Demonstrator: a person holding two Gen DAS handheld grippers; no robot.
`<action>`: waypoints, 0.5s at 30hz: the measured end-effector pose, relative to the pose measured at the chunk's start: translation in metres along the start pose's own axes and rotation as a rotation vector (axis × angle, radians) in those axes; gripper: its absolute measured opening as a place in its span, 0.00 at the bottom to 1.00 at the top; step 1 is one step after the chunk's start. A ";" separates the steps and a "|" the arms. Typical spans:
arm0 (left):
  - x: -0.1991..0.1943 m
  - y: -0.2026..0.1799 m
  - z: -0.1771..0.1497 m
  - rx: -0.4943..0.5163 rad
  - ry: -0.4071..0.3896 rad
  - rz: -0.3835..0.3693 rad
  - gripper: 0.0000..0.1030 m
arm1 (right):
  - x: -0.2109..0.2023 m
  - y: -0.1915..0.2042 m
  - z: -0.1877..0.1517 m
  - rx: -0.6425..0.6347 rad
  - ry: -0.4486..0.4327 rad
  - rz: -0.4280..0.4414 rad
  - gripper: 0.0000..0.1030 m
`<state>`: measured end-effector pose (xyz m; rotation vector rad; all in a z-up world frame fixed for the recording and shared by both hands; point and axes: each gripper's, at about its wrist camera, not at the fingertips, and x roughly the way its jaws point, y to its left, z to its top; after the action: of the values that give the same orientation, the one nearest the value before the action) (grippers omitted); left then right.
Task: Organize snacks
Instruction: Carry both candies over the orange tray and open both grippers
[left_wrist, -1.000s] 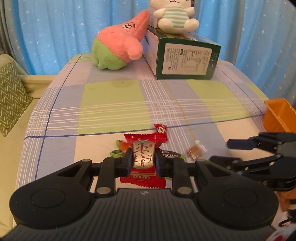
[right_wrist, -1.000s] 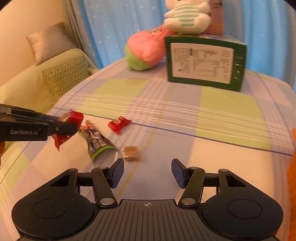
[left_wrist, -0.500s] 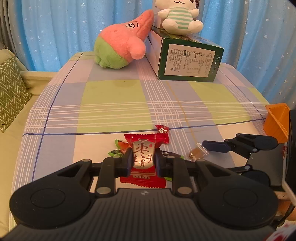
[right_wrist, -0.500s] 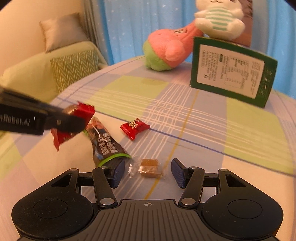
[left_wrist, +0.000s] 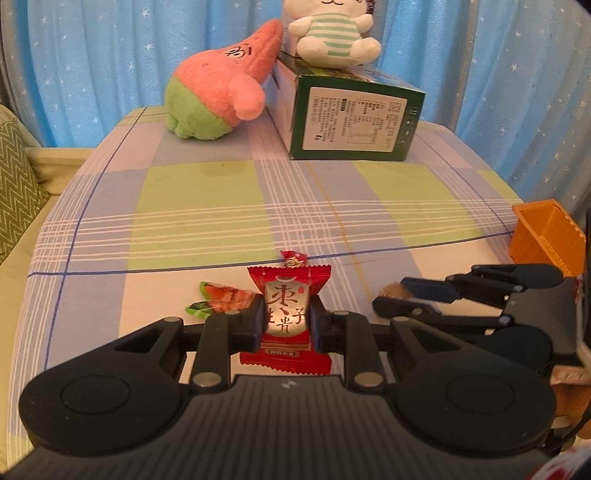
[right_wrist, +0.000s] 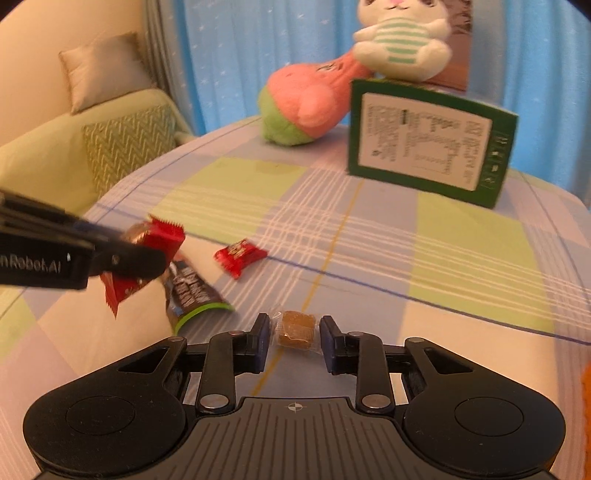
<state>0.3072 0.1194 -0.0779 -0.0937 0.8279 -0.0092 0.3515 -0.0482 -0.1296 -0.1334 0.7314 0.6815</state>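
Observation:
My left gripper (left_wrist: 286, 317) is shut on a red snack packet (left_wrist: 288, 284) with a silver label and holds it above the checked tablecloth (left_wrist: 203, 206). The right wrist view shows that packet (right_wrist: 168, 236) at the left, clamped in the left gripper's fingers (right_wrist: 125, 258). My right gripper (right_wrist: 294, 330) is low over the cloth. Its jaws are closing around a brown candy (right_wrist: 295, 328) in a clear wrapper, and the pads stand just off its ends. A small red candy (right_wrist: 240, 256) and a dark packet with a green end (right_wrist: 192, 295) lie on the cloth nearby.
An orange basket (left_wrist: 546, 236) stands at the table's right edge. At the back are a green box (left_wrist: 351, 125), a pink and green plush (left_wrist: 221, 99) and a white plush (left_wrist: 332, 33) on the box. A sofa with cushions (right_wrist: 125, 144) is to the left.
The right gripper moved forward over the brown candy, and its jaws narrowed around it. The left gripper kept still with the red packet.

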 end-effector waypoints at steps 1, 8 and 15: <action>0.000 -0.002 0.000 0.002 -0.002 -0.004 0.21 | -0.004 -0.003 0.001 0.007 -0.006 -0.006 0.29; -0.003 -0.024 0.005 0.012 -0.018 -0.055 0.21 | -0.040 -0.026 0.009 0.083 -0.056 -0.059 0.29; -0.010 -0.053 0.012 0.031 -0.043 -0.109 0.21 | -0.079 -0.049 0.006 0.148 -0.095 -0.122 0.29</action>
<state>0.3113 0.0679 -0.0580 -0.1094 0.7788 -0.1225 0.3425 -0.1263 -0.0791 -0.0103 0.6742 0.5119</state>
